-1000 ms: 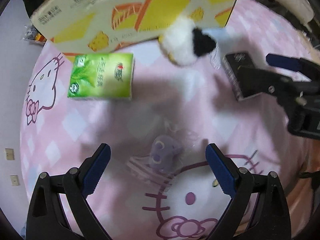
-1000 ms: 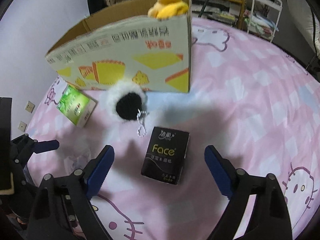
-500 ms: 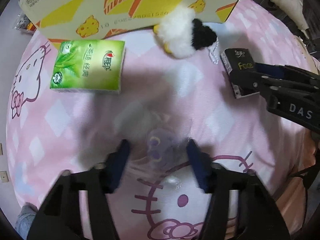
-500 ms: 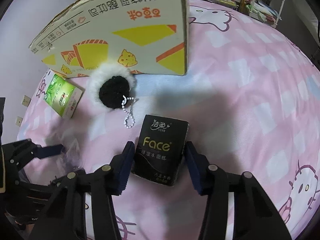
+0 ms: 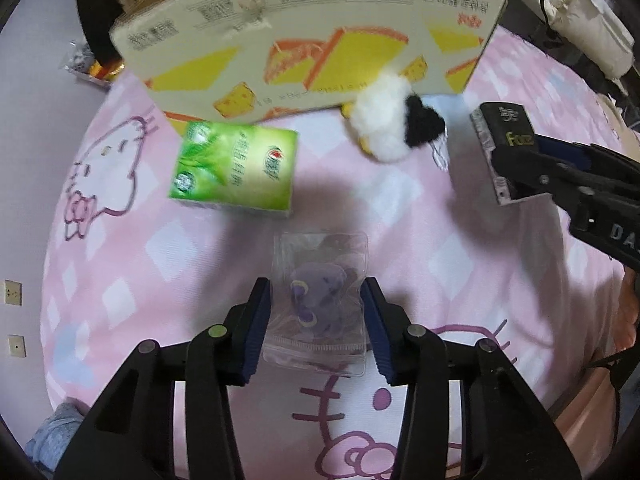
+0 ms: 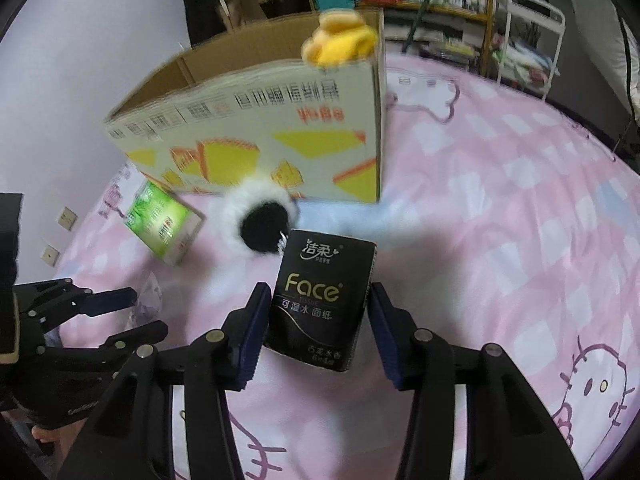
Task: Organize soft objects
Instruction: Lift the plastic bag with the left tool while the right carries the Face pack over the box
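your left hand-held gripper [image 5: 316,322] is closed in on the clear pouch with the purple toy [image 5: 320,304]; the blue pads touch its two long sides, and its long axis runs straight away from you. your right hand-held gripper [image 6: 316,326] pinches the black tissue pack [image 6: 322,296] the same way, on its side faces, with its long axis pointing forward. i judge that both things are already lifted a little off the bed [image 6: 500,240], but this is not sure.

the cardboard box [image 5: 312,40] stands ahead of both hands, toward the far edge of the bed, its open top above the level of your grips. so the coming move is forward and upward over the near wall. the right hand looks a little nearer to the box's corner. the green tissue pack [image 5: 236,170] and the white and black pompom [image 5: 390,132] lie in front of the box wall, between you and it.
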`<state>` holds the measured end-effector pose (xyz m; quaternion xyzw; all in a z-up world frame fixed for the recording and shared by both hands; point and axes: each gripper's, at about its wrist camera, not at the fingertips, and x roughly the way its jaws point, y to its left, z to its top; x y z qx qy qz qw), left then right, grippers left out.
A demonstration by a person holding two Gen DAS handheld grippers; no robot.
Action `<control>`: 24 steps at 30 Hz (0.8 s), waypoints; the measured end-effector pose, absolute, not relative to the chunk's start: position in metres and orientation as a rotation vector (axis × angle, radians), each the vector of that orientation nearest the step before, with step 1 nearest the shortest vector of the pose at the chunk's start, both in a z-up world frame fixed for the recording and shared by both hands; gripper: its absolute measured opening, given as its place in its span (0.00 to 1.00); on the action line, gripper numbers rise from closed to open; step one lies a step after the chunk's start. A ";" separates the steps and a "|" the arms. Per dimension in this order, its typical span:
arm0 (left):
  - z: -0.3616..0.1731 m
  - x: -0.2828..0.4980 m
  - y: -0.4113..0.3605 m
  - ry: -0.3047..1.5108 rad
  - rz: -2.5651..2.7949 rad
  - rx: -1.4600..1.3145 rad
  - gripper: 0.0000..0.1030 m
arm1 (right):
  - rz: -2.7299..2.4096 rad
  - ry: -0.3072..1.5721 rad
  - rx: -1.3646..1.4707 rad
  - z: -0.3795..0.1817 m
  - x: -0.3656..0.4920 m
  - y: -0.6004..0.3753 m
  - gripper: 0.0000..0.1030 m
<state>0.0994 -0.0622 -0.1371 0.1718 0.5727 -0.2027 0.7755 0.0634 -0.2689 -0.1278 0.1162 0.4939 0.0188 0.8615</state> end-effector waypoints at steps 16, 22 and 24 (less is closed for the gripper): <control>-0.042 0.085 -0.043 0.751 -0.370 0.176 0.44 | 0.033 0.646 0.183 -0.058 0.039 -0.259 0.51; -0.009 0.097 -0.039 0.636 -0.365 0.132 0.44 | 0.032 0.552 0.135 -0.032 0.048 -0.251 0.51; 0.000 0.102 -0.040 0.613 -0.362 0.131 0.44 | 0.033 0.537 0.118 -0.024 0.055 -0.250 0.51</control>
